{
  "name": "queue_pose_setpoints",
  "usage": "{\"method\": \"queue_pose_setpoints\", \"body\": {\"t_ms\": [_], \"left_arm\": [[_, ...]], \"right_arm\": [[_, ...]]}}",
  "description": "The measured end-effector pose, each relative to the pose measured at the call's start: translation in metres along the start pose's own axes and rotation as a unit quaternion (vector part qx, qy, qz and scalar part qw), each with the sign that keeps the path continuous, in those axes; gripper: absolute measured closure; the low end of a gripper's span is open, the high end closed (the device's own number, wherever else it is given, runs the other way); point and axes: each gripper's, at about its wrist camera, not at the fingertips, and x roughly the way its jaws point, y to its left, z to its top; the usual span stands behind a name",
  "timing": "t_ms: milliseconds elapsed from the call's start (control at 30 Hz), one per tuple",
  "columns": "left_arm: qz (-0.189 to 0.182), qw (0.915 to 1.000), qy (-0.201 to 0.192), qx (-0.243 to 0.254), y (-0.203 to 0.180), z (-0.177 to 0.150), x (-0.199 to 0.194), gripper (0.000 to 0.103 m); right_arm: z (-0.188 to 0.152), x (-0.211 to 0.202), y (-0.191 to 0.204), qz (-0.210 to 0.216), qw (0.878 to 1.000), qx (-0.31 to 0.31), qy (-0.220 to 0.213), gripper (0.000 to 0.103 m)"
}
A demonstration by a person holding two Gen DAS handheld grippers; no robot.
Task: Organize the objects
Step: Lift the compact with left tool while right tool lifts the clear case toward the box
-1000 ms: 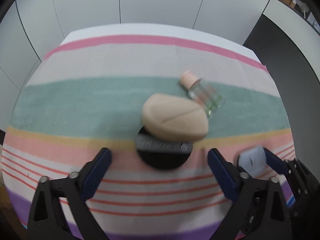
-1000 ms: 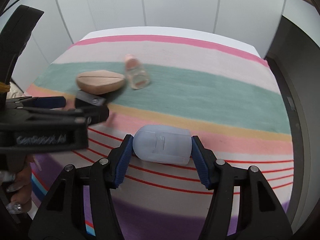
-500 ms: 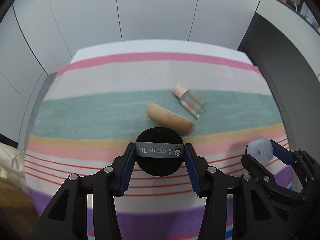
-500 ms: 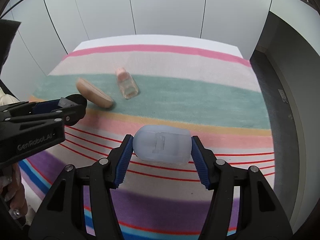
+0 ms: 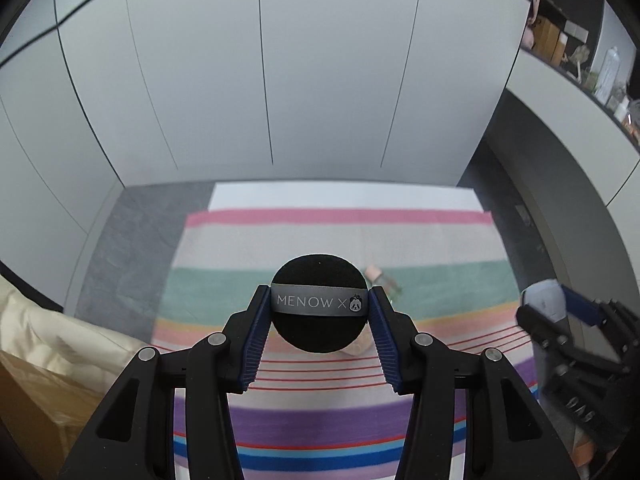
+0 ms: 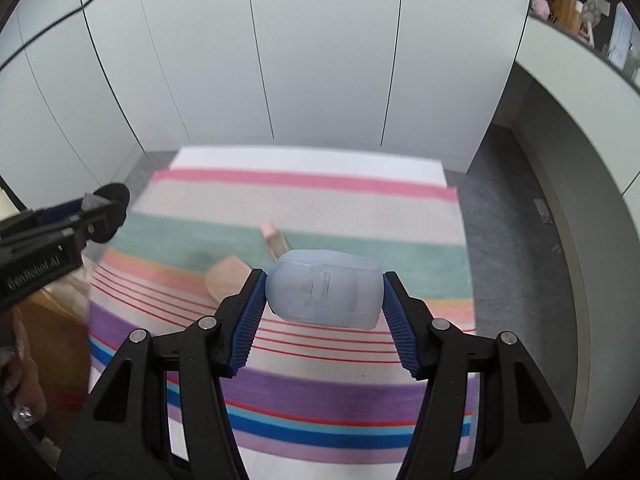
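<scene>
Left wrist view: the left gripper [image 5: 319, 305] has its jaws clenched on a black round powder puff [image 5: 319, 320] with a grey "MENOW X" ribbon, held up above the striped cloth [image 5: 304, 420] on the desk. A small clear bottle [image 5: 382, 280] with a pink cap lies on the green stripe, partly hidden behind the puff. At the right edge, the right gripper [image 5: 560, 308] carries a pale blue case [image 5: 542, 300].

Right wrist view: the right gripper [image 6: 323, 296] is grasping the translucent pale blue case [image 6: 323, 289] across its ends, above the cloth [image 6: 320, 400]. Below lie a beige sponge [image 6: 226, 282] and the blurred bottle [image 6: 276, 242]. The left gripper [image 6: 102, 216] holds the puff [image 6: 114, 194] at far left.
</scene>
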Motion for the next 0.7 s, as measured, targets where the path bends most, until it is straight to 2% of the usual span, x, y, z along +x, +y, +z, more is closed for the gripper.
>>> {"method": "queue_pose_setpoints", "body": {"t_ms": [167, 300, 600, 700], "left_arm": [[-0.009, 0.9998, -0.018, -0.007, 0.003, 0.009, -0.037, 0.053], [-0.013, 0.9995, -0.028, -0.006, 0.002, 0.011, -0.056, 0.053], [-0.008, 0.9994, -0.033, 0.010, -0.001, 0.000, -0.085, 0.053], [-0.016, 0.9986, -0.049, 0.014, 0.001, -0.011, -0.105, 0.053]], "right_arm": [[0.014, -0.053, -0.001, 0.001, 1.000, -0.004, -0.027, 0.042], [0.019, -0.078, 0.001, 0.001, 0.999, -0.013, -0.039, 0.042], [-0.001, -0.093, 0.006, 0.000, 0.999, -0.026, -0.039, 0.042], [-0.017, -0.108, 0.010, -0.002, 0.999, -0.035, -0.042, 0.042]]}}
